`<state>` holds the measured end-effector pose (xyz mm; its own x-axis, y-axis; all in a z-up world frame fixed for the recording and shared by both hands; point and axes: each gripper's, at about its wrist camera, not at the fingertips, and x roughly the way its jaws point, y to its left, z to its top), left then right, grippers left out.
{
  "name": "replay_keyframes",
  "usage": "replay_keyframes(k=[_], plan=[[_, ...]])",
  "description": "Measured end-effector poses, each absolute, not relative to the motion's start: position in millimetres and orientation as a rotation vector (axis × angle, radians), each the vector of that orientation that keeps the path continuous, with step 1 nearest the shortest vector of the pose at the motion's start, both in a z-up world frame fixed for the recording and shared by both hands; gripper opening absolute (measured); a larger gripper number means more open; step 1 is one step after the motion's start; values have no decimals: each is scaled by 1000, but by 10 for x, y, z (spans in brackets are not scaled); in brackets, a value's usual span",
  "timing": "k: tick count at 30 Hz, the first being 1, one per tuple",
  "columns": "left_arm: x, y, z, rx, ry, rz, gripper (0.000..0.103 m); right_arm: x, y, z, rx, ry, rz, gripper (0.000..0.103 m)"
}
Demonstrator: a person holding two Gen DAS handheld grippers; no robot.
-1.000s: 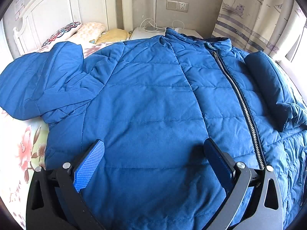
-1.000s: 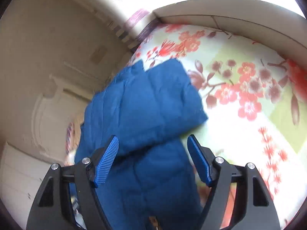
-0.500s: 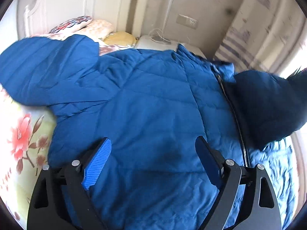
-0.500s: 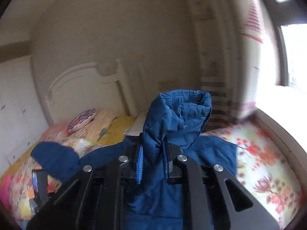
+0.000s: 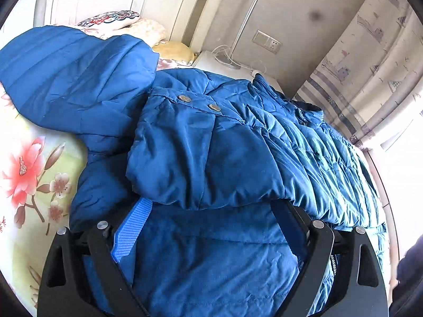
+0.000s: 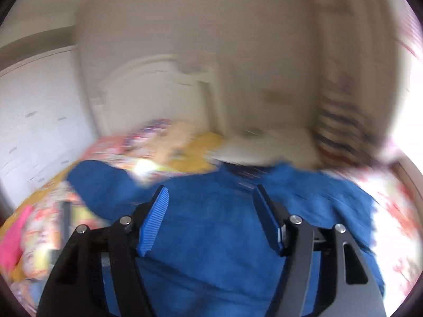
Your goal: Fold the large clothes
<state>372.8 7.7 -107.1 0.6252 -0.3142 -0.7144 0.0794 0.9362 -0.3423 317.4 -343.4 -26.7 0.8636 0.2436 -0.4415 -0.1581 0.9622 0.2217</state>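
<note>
A blue padded jacket (image 5: 211, 259) lies front up on the floral bed. Its right sleeve (image 5: 206, 158) is folded across the chest, the cuff with two metal snaps (image 5: 198, 103) pointing left. The other sleeve (image 5: 71, 84) spreads out at the upper left. My left gripper (image 5: 211, 211) is open low over the jacket's hem, its fingertips partly hidden under the folded sleeve. My right gripper (image 6: 210, 198) is open and empty above the jacket (image 6: 211, 237); that view is motion-blurred.
Floral bedsheet (image 5: 31, 174) shows at the left. Pillows (image 5: 116, 22) and a white headboard (image 5: 169, 5) lie beyond the jacket. A white nightstand (image 5: 224, 64) with a lamp and cables stands by the curtain (image 5: 370, 52).
The right gripper carried the right sleeve across the jacket's chest, let it go and opened. The left gripper stayed open and shifted slightly over the hem.
</note>
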Motion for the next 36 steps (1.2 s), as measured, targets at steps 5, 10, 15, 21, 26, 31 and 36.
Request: replay_keyframes(k=[5, 10, 15, 21, 26, 31, 36], plan=[[3742, 82, -1069, -292, 868, -231, 86, 3070, -4370, -847, 492, 676, 107, 58], [3690, 113, -1046, -308, 847, -230, 86, 2710, -4637, -1249, 647, 754, 59, 60], [3401, 313, -764, -351, 620, -168, 86, 2711, -4814, -1427, 748, 716, 2, 59], [3266, 592, -667, -439, 494, -81, 90, 2879, -4879, -1463, 741, 706, -51, 7], [3434, 570, -794, -441, 598, -102, 90, 2671, -5068, -1363, 810, 589, -75, 1], [3584, 267, -952, -301, 728, -151, 91, 2675, -5092, -1440, 842, 684, -142, 6], [3627, 176, -982, -251, 749, -142, 92, 2515, -4739, -935, 604, 631, -235, 55]])
